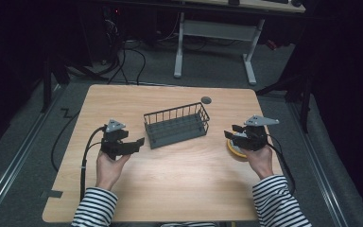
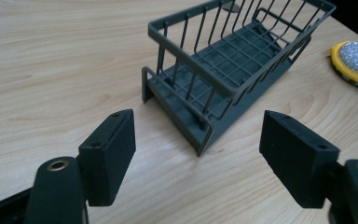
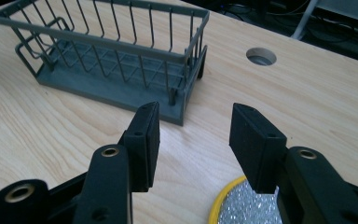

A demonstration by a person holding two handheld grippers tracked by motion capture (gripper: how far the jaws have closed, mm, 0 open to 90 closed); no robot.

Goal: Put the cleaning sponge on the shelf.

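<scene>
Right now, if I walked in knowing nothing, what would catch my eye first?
Probably the dark wire basket, empty, in the middle of the wooden table. Then the two black tools, the left tool and the right tool, each in a hand either side of it, both open and holding nothing. A yellow-rimmed glittery scrubber lies under the right one.

I see a dark grey wire basket (image 1: 176, 125) standing upright and empty at the middle of the table (image 1: 170, 189). Well to its right lies a round scrubbing pad (image 2: 356, 63), flat, silver glitter face up, yellow rim around it.
</scene>
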